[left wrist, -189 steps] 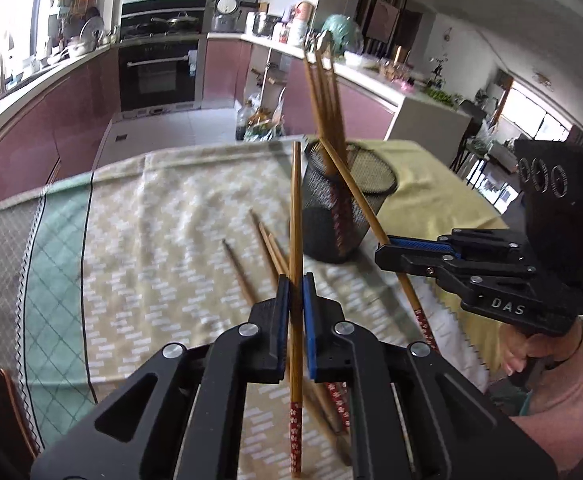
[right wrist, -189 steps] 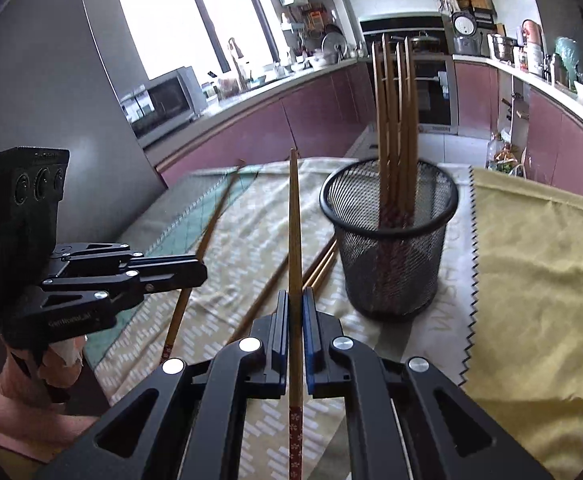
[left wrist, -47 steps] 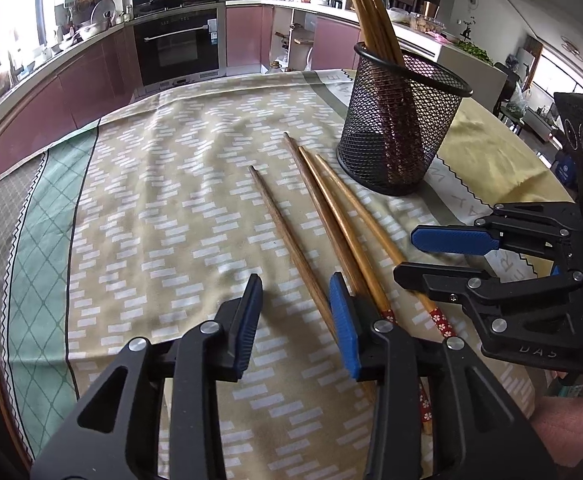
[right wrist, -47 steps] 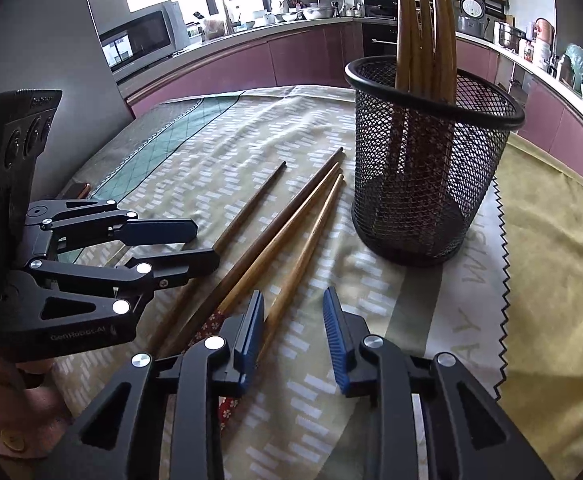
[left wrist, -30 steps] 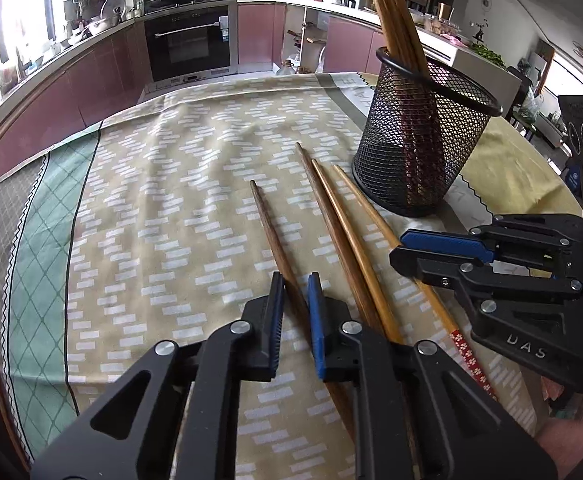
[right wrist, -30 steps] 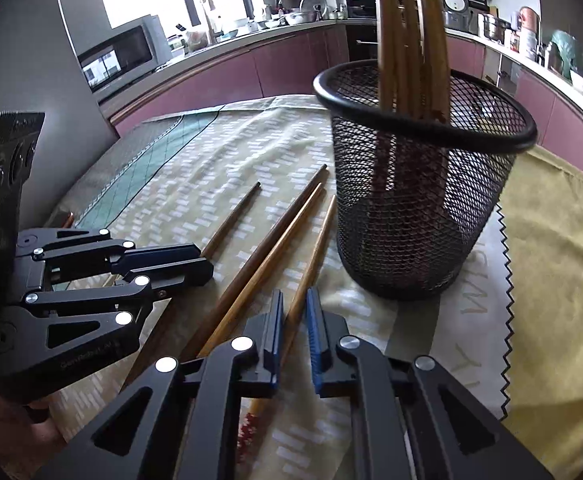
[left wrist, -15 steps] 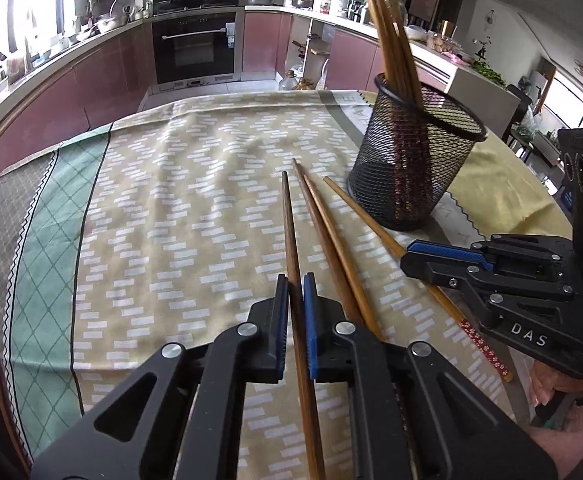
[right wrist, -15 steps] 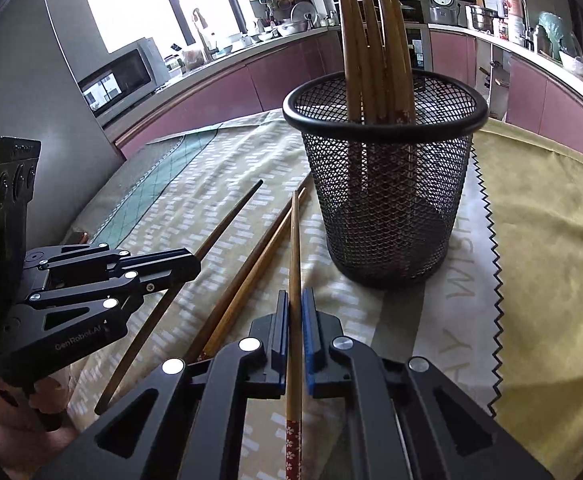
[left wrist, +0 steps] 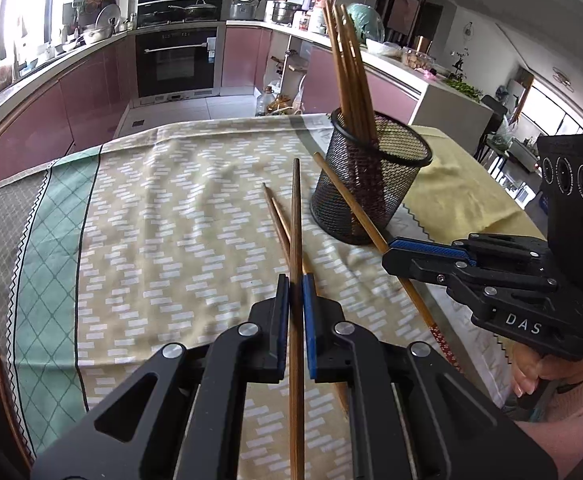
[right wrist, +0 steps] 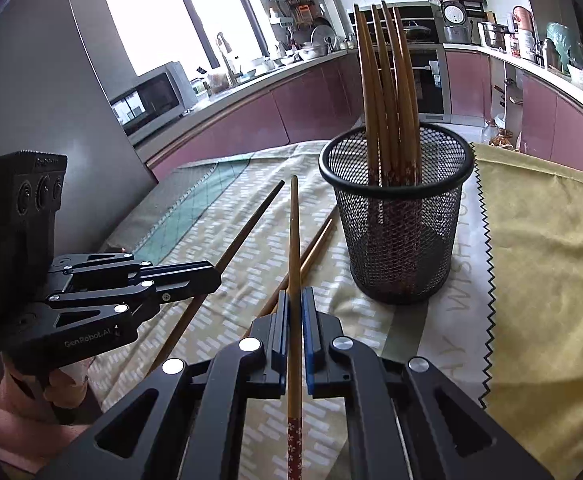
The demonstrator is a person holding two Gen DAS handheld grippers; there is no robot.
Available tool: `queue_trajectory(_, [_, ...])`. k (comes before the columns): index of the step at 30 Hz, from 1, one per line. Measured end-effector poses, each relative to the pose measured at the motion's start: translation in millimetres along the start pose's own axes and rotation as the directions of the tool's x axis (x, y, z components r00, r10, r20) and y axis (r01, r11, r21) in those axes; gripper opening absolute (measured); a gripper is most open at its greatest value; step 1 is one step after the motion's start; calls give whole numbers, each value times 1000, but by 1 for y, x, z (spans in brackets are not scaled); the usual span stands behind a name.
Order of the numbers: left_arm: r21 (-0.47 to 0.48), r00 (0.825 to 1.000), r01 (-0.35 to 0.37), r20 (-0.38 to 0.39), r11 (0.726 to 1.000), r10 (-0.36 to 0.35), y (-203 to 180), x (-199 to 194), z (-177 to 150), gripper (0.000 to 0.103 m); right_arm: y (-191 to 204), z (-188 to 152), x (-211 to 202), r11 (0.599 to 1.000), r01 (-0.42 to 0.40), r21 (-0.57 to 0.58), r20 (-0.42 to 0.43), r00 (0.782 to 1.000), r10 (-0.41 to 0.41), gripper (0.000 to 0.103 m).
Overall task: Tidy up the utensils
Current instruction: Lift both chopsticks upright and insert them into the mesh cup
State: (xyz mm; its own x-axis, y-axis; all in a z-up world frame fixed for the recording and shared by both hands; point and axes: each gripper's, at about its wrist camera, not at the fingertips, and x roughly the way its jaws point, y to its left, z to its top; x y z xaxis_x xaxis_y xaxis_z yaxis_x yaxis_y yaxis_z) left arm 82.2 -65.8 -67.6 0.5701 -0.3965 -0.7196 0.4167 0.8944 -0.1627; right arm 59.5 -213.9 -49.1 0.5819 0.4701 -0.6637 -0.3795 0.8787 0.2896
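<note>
- A table covered with a patterned tablecloth (left wrist: 163, 216) fills both views, with a kitchen behind it.
- A black mesh holder (right wrist: 401, 220) stands upright on the cloth, already holding a bundle of wooden chopsticks (right wrist: 387, 92) that lean together and rise well above its rim; that share of the sorting looks done.
- The left gripper (left wrist: 296, 300) has its jaws clamped on a dark chopstick (left wrist: 296, 216), tip pointing away, lifted clear of the cloth.
- The right gripper (right wrist: 296, 312) is likewise pinched tight on a lighter chopstick (right wrist: 294, 240) with a red flowered end nearest the camera.
- Two loose chopsticks (left wrist: 277, 212) lie side by side on the cloth, near the holder, so by my reading four pieces are left to store: the two held and these two.
- Hard to make out: how many sticks the bundle contains, since they overlap and the mesh hides their lower ends.
- Cut off: the rear ends of both held sticks vanish under the gripper bodies, and only part of a hand (left wrist: 531, 376) and a pink sleeve shows.
</note>
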Motion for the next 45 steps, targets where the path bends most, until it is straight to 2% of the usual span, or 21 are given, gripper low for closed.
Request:
queue_trajectory(14, [36,989,110,93,993,-112,-17,-52,16,8,-7,13,-39,999,-43,11,117,992,41,6])
queue_trajectory(20, [54,983,134,118,990,-140,-22,-73,20,8,-9,16,-51,999,-48,10,161,986,46,6])
queue_trajectory(23, [50,978,154,133,987,-159,-20,-82,23,8,-10,18,-57,999,-52,11,180,982,49,6])
queue_trajectory(26, [33,966,211,144,977,-214,-15,-86,28,8,-10,23,-64,999,-49,5,200,979,47,6])
queue_trajectory(34, [48,955,210,204,976,-216,-16,-96,45,8,-13,40,-78,999,-38,-16,252,967,41,6])
queue_trajectory(45, [61,942,213,254,975,-221,-25,-98,86,8,-11,67,-101,997,13,-72,324,946,12,6])
